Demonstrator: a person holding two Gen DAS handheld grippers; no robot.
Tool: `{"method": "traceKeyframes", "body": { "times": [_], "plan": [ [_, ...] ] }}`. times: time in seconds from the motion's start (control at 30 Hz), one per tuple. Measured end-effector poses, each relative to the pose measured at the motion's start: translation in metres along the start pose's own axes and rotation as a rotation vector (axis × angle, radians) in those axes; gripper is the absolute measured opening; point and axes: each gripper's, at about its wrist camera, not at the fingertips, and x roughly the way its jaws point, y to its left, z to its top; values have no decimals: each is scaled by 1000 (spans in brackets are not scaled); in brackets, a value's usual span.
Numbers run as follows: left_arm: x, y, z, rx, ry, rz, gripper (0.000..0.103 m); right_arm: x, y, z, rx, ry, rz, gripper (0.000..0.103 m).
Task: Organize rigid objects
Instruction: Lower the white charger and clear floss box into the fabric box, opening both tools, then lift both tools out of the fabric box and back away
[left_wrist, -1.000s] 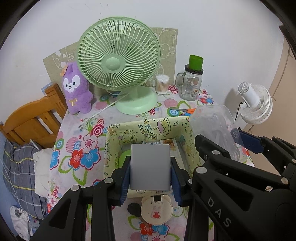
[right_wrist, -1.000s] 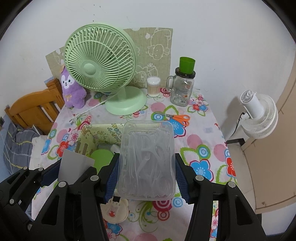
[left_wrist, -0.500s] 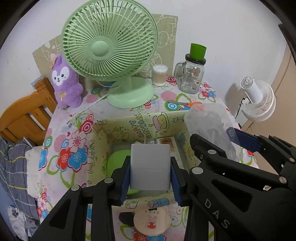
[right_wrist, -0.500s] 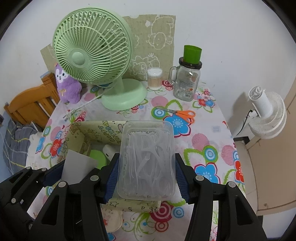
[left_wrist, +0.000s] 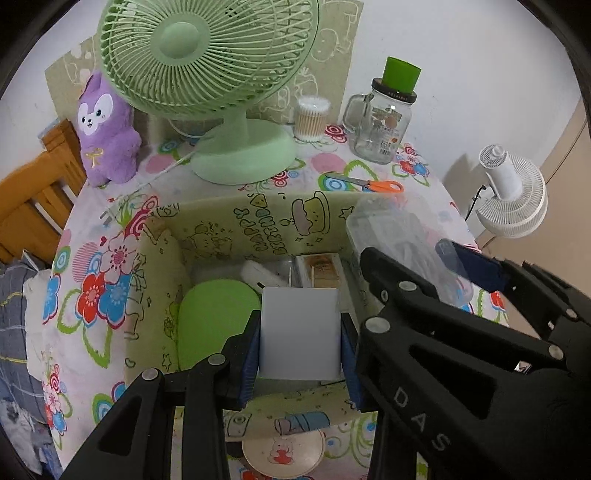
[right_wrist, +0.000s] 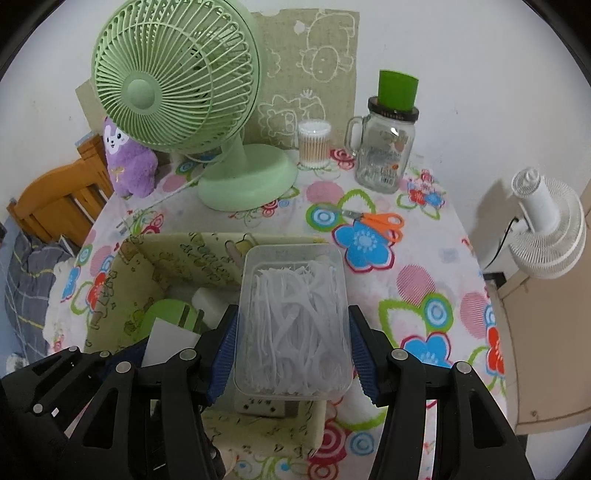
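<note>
My left gripper is shut on a plain white box and holds it inside the mouth of the yellow-green cartoon-print storage box. A green oval case, a white item and a brown-labelled pack lie in that box. My right gripper is shut on a clear plastic tub of white floss picks, held over the storage box's right side. The tub also shows in the left wrist view.
On the flowered tablecloth stand a green desk fan, a purple plush, a cotton-swab jar, a glass mug jar with green cap and orange scissors. A round coaster lies near the front edge. A wooden chair stands left, a white fan right.
Both grippers have moved forward and down toward the storage box with their loads. The white box now sits within the box opening; the tub hangs over its right side.
</note>
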Motion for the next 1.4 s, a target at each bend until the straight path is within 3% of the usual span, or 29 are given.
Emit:
{"method": "traceKeyframes", "body": {
  "times": [0.1,0.17,0.47,0.57,0.63,0.7,0.77,0.97,1.4],
  "plan": [
    [0,0,1,4,-12,16,44,2,0,2,-10,-6,0,59],
    [1,1,2,1,-7,17,56,4,1,3,-15,-12,-3,59],
    [2,12,4,-7,-15,47,77,11,12,9,-23,-17,46,60],
    [1,16,5,-2,-16,68,80,15,15,10,-9,0,70,61],
    [1,18,5,3,-16,78,82,15,18,10,-7,-5,67,68],
    [0,20,4,8,-17,85,84,13,20,10,-7,-23,58,85],
    [-2,20,4,14,-24,90,85,10,21,9,-8,-35,51,88],
    [-12,18,3,38,-35,89,91,-2,20,8,3,-29,36,96],
    [-48,12,-7,61,-87,96,95,-43,24,-3,35,-57,-7,96]
  ]
}}
